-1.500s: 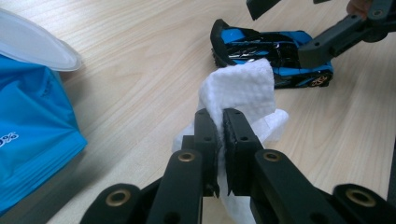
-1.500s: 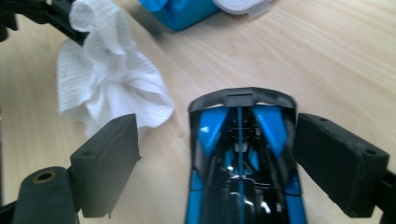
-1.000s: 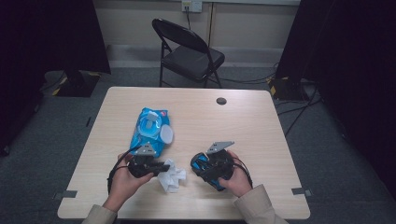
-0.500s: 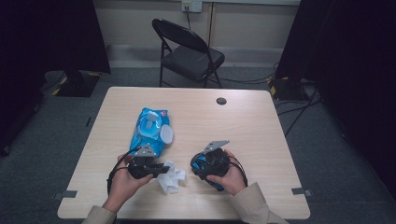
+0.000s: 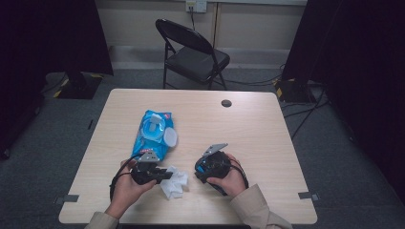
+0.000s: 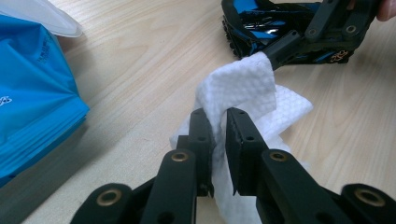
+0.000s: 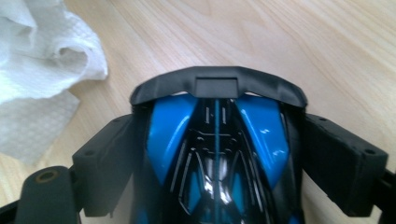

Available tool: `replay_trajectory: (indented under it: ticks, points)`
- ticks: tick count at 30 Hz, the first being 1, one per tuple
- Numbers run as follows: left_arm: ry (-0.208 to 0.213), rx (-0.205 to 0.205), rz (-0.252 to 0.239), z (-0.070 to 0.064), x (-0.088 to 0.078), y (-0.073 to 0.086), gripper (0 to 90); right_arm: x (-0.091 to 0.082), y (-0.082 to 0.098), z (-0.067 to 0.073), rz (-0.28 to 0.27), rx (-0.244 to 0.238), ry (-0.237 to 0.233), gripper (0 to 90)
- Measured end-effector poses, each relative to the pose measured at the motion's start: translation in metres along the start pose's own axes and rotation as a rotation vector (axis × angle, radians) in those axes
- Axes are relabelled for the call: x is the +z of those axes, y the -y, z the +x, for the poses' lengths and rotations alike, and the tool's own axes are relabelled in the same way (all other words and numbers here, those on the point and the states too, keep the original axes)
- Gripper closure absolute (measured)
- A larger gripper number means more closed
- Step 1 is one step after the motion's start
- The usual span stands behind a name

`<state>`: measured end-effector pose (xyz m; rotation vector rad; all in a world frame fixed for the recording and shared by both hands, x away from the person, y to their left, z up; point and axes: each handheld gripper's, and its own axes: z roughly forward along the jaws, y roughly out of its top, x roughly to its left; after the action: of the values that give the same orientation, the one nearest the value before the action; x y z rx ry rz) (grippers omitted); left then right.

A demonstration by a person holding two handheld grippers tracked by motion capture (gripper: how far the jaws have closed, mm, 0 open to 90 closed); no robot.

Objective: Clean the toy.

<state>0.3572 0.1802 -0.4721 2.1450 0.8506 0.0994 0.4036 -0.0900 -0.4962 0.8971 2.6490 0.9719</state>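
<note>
Your left hand-held gripper (image 6: 219, 122) has its jaws pinched tight on a crumpled white wipe (image 6: 247, 93), with the loose folds spilling ahead of its tips onto the desk (image 6: 140, 56). Your right hand-held gripper (image 7: 217, 154) clamps the sides of a blue and black toy car (image 7: 215, 140), its jaws spread wide around the body and just eased a little closer on it; in the left gripper view the car (image 6: 289, 28) sits just beyond the wipe, touching its far edge.

Watch the hold on the car: its shell looks glossy and tapered, so a sideways rub from the wipe may twist it between the pads or pop it forward out of them. The wipe is held by a narrow fold, so dragging it against the car's edges can pull it free or leave it bunched rather than flat. The blue wipe packet (image 5: 154, 133) lies close beside your left hand-held gripper, lid open; a wide sweep of that hand could knock it or snag the trailing cable on it
</note>
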Motion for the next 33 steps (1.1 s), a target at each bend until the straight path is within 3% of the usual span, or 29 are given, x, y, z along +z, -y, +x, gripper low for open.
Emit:
replay_trajectory:
  ticks: [2,12,20,23,33]
  points:
    - [0.001,0.001,0.002,-0.0001,0.0001,0.0,80.8,-0.0002,-0.0003,0.0018,0.001,-0.018,0.012,22.1]
    - [-0.001,0.01,0.001,-0.0007,0.0001,-0.0005,80.2,-0.0015,0.0006,0.0024,0.004,-0.017,0.017,22.5]
    - [0.0,0.013,0.005,-0.0008,0.0011,-0.001,79.3,-0.004,0.0013,0.0001,0.013,0.013,0.002,21.1]
    - [-0.006,0.016,0.002,-0.0011,0.0008,-0.001,78.4,-0.0045,0.0028,0.0026,0.022,-0.016,0.025,20.9]
    - [-0.009,0.018,0.003,-0.0023,0.002,-0.0002,77.9,-0.0067,0.006,0.0062,0.003,0.008,0.043,25.5]
